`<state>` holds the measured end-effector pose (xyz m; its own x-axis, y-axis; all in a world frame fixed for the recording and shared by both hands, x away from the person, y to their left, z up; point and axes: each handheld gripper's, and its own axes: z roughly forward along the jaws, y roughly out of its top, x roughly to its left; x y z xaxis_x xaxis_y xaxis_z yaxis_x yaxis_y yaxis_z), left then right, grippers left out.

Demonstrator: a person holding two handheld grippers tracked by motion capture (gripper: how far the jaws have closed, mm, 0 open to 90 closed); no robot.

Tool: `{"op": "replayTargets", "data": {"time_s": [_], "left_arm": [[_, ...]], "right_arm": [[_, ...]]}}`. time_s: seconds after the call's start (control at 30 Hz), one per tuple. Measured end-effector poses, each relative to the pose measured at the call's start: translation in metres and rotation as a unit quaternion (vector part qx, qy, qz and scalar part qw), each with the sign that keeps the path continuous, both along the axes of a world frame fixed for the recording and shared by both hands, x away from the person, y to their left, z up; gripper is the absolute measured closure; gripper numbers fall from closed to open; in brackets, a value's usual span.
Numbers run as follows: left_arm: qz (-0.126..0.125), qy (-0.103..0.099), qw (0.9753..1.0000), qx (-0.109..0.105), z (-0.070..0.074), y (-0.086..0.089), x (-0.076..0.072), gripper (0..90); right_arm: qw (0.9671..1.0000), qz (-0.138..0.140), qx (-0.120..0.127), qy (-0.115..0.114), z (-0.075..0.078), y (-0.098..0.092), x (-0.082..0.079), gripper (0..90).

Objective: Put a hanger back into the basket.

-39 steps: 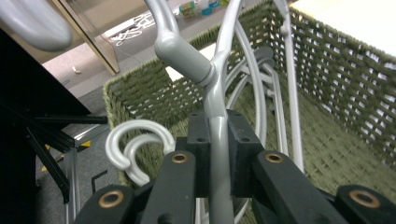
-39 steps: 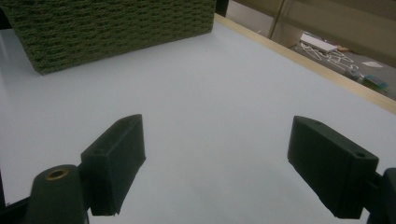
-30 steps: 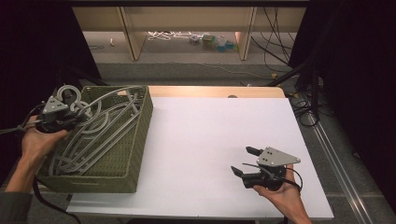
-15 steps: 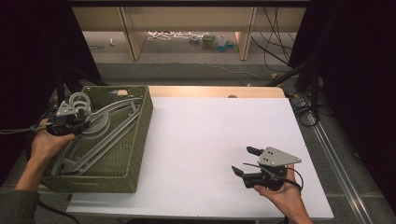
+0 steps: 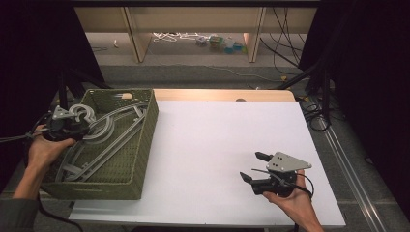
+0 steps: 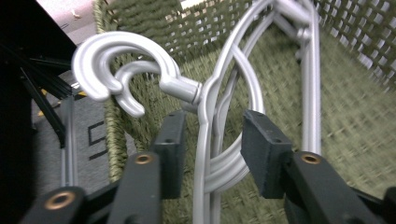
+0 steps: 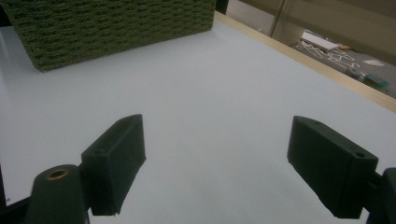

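Now, left gripper (image 6: 212, 144) in the green woven basket (image 5: 145, 140) at frame left, jaws apart around silver hangers (image 6: 205, 93), not squeezing, right gripper (image 5: 253, 167) lower right, jaws wide, holding nothing.

Silver plastic hangers (image 5: 104, 137) lie stacked in the green woven basket (image 5: 143, 140), hooks at its far-left corner.

The white bench (image 5: 217, 145) lies open between the basket (image 5: 145, 145) and the right claw (image 5: 252, 166); inside the basket, tangled grey hangers (image 5: 111, 140) crowd the left claw (image 6: 212, 140).
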<state>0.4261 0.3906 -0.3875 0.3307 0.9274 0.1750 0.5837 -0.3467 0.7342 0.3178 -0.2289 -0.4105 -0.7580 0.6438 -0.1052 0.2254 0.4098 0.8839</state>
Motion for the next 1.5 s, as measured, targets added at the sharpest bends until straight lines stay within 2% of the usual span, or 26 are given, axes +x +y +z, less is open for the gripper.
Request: {"op": "replayTargets", "data": {"time_s": [0.13, 0.23, 0.27, 0.37, 0.53, 0.67, 0.77, 0.93, 1.0, 1.03, 1.13, 1.3, 1.5], "left_arm": [[0.016, -0.027, 0.9989, -0.035, 0.013, 0.001, -0.01, 50.7], [0.024, -0.062, 0.9951, -0.074, 0.03, -0.003, -0.027, 48.2], [0.024, -0.07, 0.994, -0.081, 0.034, -0.005, -0.032, 46.5], [0.021, -0.091, 0.9913, -0.093, 0.047, -0.012, -0.048, 42.7], [0.005, -0.111, 0.9878, -0.109, 0.061, -0.028, -0.072, 36.7], [-0.014, -0.122, 0.9848, -0.123, 0.066, -0.048, -0.09, 30.9], [-0.032, -0.128, 0.9808, -0.144, 0.067, -0.063, -0.102, 28.0], [-0.061, -0.136, 0.9778, -0.147, 0.072, -0.088, -0.117, 26.3], [-0.073, -0.144, 0.9752, -0.152, 0.073, -0.098, -0.123, 26.2], [-0.086, -0.14, 0.976, -0.143, 0.074, -0.101, -0.126, 26.2], [-0.107, -0.14, 0.9733, -0.147, 0.072, -0.119, -0.133, 25.9], [-0.135, -0.14, 0.9687, -0.155, 0.066, -0.141, -0.135, 25.4], [-0.146, -0.145, 0.9624, -0.177, 0.058, -0.155, -0.132, 25.3]], "right_arm": [[1.0, 0.001, 0.0, -0.001, 0.001, 0.0, 0.0, 19.9], [1.0, -0.001, 0.001, -0.003, 0.001, 0.0, 0.0, 19.8], [1.0, -0.002, 0.002, -0.004, 0.001, 0.0, 0.0, 19.8], [1.0, -0.003, 0.004, -0.005, 0.001, -0.001, -0.001, 19.8], [0.9999, -0.006, 0.006, -0.013, 0.001, 0.0, -0.001, 19.8], [0.9999, -0.006, 0.006, -0.011, 0.001, 0.0, -0.001, 19.7], [1.0, -0.004, 0.003, -0.009, 0.001, 0.0, -0.001, 19.7], [1.0, -0.006, 0.006, -0.002, 0.002, 0.0, -0.002, 19.6], [0.9999, -0.007, 0.007, -0.001, 0.002, -0.001, -0.002, 19.5], [0.9999, -0.007, 0.009, -0.009, 0.001, -0.001, -0.001, 19.5], [0.9999, -0.009, 0.008, -0.008, 0.001, -0.001, -0.001, 19.4], [0.9999, -0.009, 0.008, -0.008, 0.0, -0.001, -0.001, 19.3], [0.9999, -0.009, 0.011, -0.009, 0.0, -0.002, -0.001, 18.9]]}}
